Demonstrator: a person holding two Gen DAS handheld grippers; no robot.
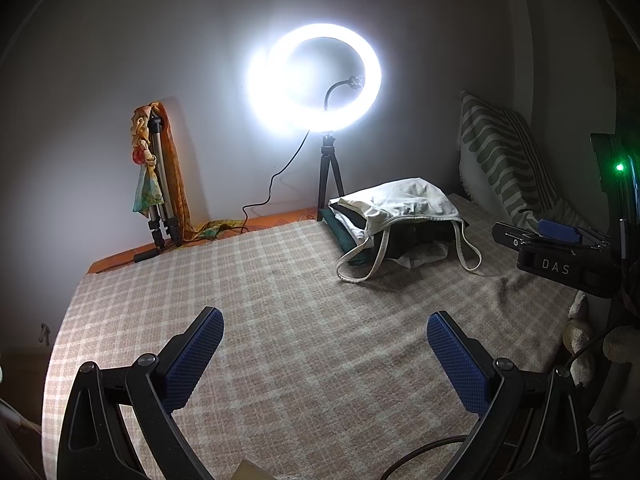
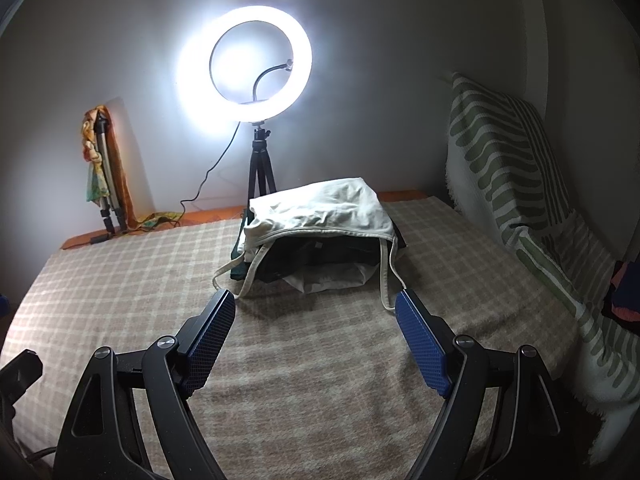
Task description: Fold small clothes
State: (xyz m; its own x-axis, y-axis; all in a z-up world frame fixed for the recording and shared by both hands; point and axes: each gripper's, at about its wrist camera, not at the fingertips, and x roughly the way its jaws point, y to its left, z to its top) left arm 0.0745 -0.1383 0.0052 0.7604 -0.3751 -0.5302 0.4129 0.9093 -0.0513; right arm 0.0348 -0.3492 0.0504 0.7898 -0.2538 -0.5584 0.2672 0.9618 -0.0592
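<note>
Left wrist view: the left gripper [image 1: 325, 330] is held with jaws wide, empty, above the bed [image 1: 280, 280]. The right gripper [image 2: 315, 312] is likewise spread, empty, near the clothes [image 2: 320, 220], stacked before the ring light [image 2: 244, 64].

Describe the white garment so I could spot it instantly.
Find the glowing ring light by the wall. Just in front of its tripod, a clothes pile sits on the checked blanket. The white garment tops it, the only piece with thin straps dangling forward.

left wrist: low over bed [image 1: 280, 280], facing wall | right wrist: nearer clothes pile [image 2: 320, 216] (both share it)
</note>
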